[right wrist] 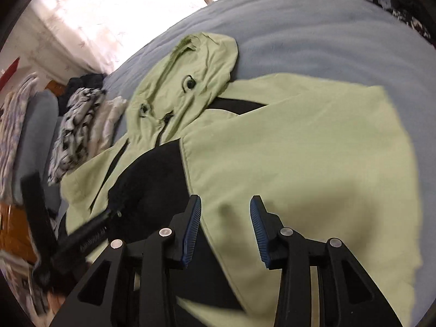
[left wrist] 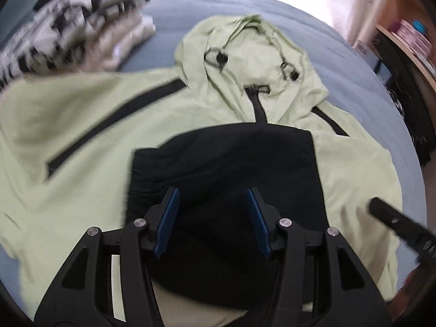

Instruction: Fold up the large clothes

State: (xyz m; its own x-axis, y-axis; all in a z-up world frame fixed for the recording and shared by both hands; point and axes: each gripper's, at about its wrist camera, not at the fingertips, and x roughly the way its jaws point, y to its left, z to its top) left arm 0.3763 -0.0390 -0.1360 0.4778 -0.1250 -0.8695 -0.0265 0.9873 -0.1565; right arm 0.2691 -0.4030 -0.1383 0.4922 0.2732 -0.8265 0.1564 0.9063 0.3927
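Lying flat on a blue-covered bed (left wrist: 362, 62), a pale green hooded jacket (left wrist: 90, 125) is stretching its long axis straight away from both cameras, hood (left wrist: 245, 51) pointing toward the bright window at the far end and hem nearest the 2 tongs. A black panel (left wrist: 223, 169) is covering its middle. The left gripper (left wrist: 212, 218) is hovering directly over that panel, jaws parted and holding nothing, the cloth below them showing no pinch. The right gripper (right wrist: 225, 229) is hanging above the seam where the black meets a green side flap (right wrist: 313, 169) that appears already turned in over the body; its jaws are likewise standing apart with nothing between the pads. Judging by the layout, the left side of the jacket, spreading wide and unfolded with its black zip stripe (left wrist: 109, 125), is likely the next part to be brought in, and the left gripper is sitting nearer to it. A stack of folded patterned clothes (left wrist: 70, 27) is resting just beside the jacket's left shoulder, near the hood.
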